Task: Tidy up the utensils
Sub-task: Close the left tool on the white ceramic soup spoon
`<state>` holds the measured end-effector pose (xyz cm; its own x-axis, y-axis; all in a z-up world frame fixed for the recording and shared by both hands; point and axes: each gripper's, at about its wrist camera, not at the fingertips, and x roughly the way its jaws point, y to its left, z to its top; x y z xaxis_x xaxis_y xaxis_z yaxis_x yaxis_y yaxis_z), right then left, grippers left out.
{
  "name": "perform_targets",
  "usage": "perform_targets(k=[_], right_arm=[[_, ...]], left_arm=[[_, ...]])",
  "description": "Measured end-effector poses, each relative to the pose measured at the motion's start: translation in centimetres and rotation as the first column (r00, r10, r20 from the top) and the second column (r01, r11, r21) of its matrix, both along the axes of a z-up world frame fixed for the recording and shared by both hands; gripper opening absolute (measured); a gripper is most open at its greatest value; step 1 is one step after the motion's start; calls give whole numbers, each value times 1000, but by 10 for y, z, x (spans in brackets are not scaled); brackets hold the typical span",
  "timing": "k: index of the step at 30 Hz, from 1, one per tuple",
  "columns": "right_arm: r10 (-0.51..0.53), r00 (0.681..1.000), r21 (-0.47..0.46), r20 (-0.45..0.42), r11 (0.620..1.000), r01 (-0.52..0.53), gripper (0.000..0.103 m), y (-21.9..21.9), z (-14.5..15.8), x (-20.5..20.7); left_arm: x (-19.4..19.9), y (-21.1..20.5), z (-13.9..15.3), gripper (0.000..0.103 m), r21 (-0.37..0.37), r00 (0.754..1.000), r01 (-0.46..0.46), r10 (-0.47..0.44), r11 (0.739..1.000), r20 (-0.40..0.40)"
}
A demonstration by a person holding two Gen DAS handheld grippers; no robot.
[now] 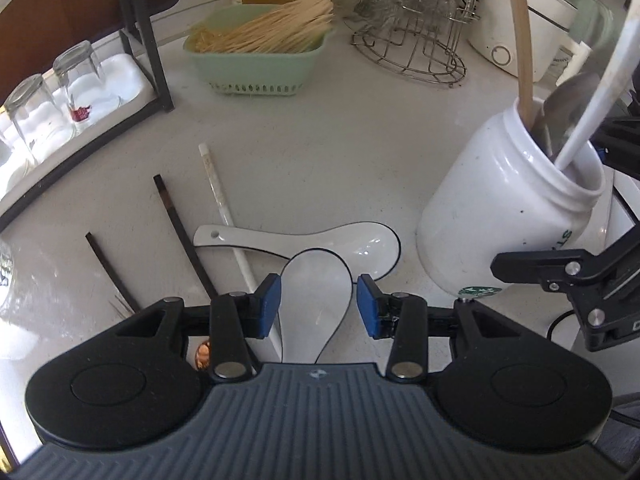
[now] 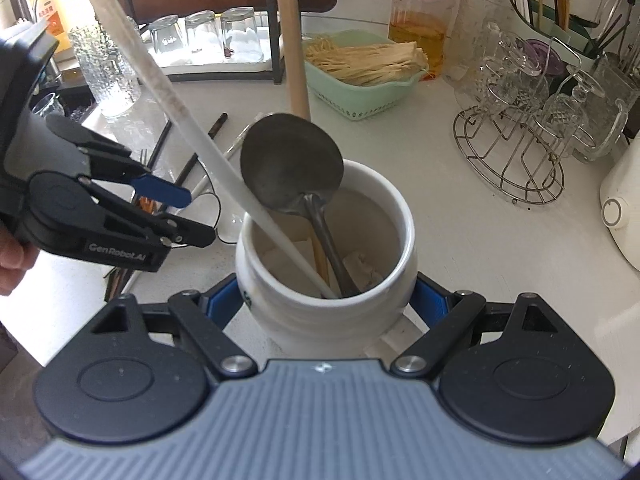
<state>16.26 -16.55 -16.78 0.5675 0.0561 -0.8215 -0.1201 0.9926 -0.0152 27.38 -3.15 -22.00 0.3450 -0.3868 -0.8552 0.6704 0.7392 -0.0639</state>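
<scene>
My left gripper (image 1: 319,307) points down at the counter, open, its blue pads on either side of the bowl of a white ceramic spoon (image 1: 316,300) that lies flat. A second white spoon (image 1: 344,244) lies crosswise just behind it. A white chopstick (image 1: 218,196) and two dark chopsticks (image 1: 176,224) lie to the left. My right gripper (image 2: 326,300) is shut on the white jar (image 2: 328,308), pads pressed on its sides. The jar (image 1: 500,232) holds a metal spoon (image 2: 292,164), a white handle (image 2: 160,92) and a wooden handle (image 2: 294,48). The left gripper (image 2: 196,216) shows left of the jar.
A green basket of thin sticks (image 1: 260,68) stands behind the utensils. A wire rack with glassware (image 1: 412,40) and a white appliance (image 1: 532,20) are at the back right. Upturned glasses on a white tray (image 1: 76,76) sit at the left. A red-lidded jar (image 2: 420,20) stands behind the basket.
</scene>
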Motion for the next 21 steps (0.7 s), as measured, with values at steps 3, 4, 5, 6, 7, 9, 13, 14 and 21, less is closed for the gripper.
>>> perform_targets(k=[3,4,5,6,7,9,13,14,21], right_arm=[[-7,1000,-4,-2,1000,7,90,1,0,0],[-9,1000,-5,-3,1000,9,90,1,0,0],[-11,1000,-7,-4,1000,11,90,1,0,0],[-13,1000,-8,-6,1000,13,90,2,0,1],[-16,1000,-10,-7,1000,16,90,2,0,1],[-20,1000,-13,-7,1000,20,90,3,0,1],[-28,1000,-16,-7,999,28,90,4,-1,1],[-30,1000,-17,-7,999,30,90,4,-1,1],[-30,1000,-21,-6,999,29,90,5,-1,1]], left_arm=[[1,-1,-3,47,6,1000,6,-6,1000,-8],[1,-1,-4,47,6,1000,9,-9,1000,-11],[2,-1,-4,47,6,1000,10,-10,1000,-15],[2,-1,-5,48,6,1000,13,-13,1000,-20],[3,-1,-6,48,5,1000,15,-15,1000,-26],[4,-2,-9,49,3,999,17,-17,1000,-35],[5,-4,-13,50,0,999,24,-24,1000,-37],[6,-4,-13,50,-1,999,26,-26,1000,-35],[7,-2,-11,50,-19,999,23,-24,1000,-49]])
